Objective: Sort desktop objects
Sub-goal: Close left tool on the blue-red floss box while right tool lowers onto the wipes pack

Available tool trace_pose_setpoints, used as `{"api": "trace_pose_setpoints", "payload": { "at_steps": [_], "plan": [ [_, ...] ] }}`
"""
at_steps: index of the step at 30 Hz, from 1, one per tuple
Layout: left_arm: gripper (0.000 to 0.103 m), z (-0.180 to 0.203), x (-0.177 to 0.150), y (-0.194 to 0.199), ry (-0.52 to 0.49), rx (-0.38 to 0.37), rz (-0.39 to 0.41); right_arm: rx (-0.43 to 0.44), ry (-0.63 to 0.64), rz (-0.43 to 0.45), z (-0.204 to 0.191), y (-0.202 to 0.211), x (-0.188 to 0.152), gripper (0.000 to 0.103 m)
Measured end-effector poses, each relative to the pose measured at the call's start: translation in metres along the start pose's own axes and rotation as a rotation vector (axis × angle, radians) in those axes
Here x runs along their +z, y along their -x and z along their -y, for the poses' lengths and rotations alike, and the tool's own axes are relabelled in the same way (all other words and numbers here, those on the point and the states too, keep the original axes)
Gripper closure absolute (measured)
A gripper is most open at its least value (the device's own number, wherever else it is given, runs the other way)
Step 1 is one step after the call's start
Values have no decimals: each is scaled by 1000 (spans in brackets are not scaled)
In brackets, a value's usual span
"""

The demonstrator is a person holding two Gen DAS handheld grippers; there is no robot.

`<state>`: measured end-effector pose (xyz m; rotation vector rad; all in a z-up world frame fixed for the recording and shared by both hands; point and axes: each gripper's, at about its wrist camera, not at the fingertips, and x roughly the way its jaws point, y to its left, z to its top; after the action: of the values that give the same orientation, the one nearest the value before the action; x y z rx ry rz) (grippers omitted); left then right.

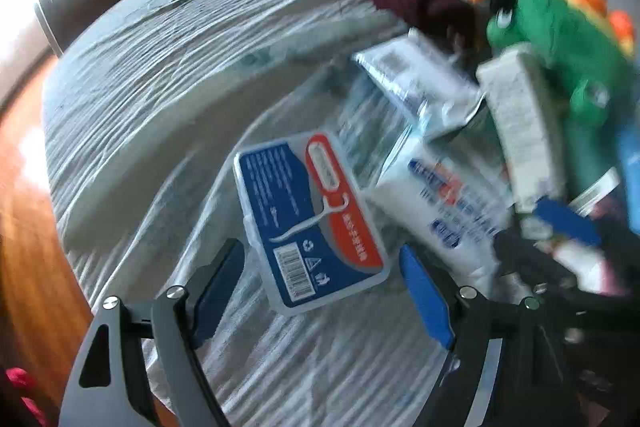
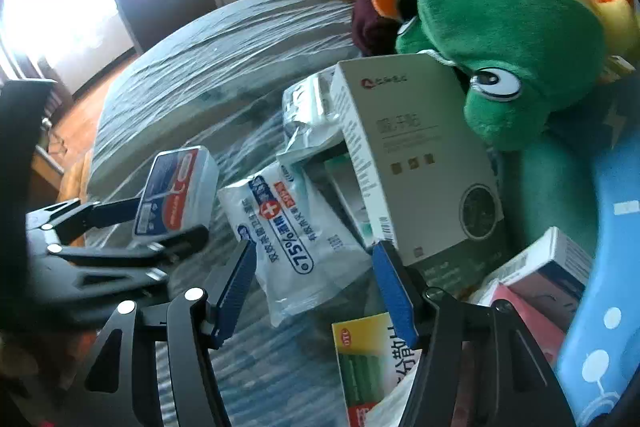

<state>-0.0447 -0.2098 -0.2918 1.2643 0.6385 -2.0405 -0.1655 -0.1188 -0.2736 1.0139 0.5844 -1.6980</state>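
left gripper (image 1: 320,287) wide open, one floss box (image 1: 310,219) between its fingers, no contact seen. right gripper (image 2: 312,287) wide open, empty, over one wipes pack (image 2: 296,231). one white carton (image 2: 416,163) leans on one green plush (image 2: 504,43).

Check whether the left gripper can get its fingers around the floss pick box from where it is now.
Probably yes: the left gripper is open with the floss pick box lying flat between its fingers. The wipes pack lies against the box's right side and may crowd that finger.
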Motion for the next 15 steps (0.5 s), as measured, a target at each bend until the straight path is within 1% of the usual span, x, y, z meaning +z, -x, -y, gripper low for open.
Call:
{"api": "trace_pose_setpoints", "payload": {
  "at_steps": [1, 2, 3, 4, 6, 8, 10, 11, 13, 14, 15],
  "plan": [
    [25, 0, -3, -5, -18, 49, -10, 3, 8, 4, -2, -1, 0, 42],
    [26, -7, -5, -5, -9, 43, 4, 18, 10, 8, -4, -1, 1, 42],
    [30, -12, -4, -4, 3, 53, 6, 36, 10, 12, -6, -1, 1, 42],
    [30, -22, -1, -4, 17, 65, 4, 51, 11, 12, -9, -1, 2, 42],
    [30, -33, 4, -2, 17, 50, 15, 82, 15, 3, -16, -7, 2, 42],
    [30, -38, 9, 0, -3, 26, 22, 89, 13, -11, -20, -17, 2, 42],
    [30, -36, 12, 1, -39, 4, 24, 84, 5, -14, -21, -25, 5, 42],
    [30, -36, 14, 0, -49, 7, 22, 70, 8, -9, -21, -26, 7, 42],
    [30, -37, 20, -6, -43, 0, 0, 41, 15, -18, -18, -33, 13, 41],
    [30, -38, 24, -10, -32, -4, -13, 22, 17, -16, -16, -36, 15, 35],
    [30, -38, 27, -14, -26, -4, -22, 13, 28, -17, -16, -40, 17, 32]
  ]
}}
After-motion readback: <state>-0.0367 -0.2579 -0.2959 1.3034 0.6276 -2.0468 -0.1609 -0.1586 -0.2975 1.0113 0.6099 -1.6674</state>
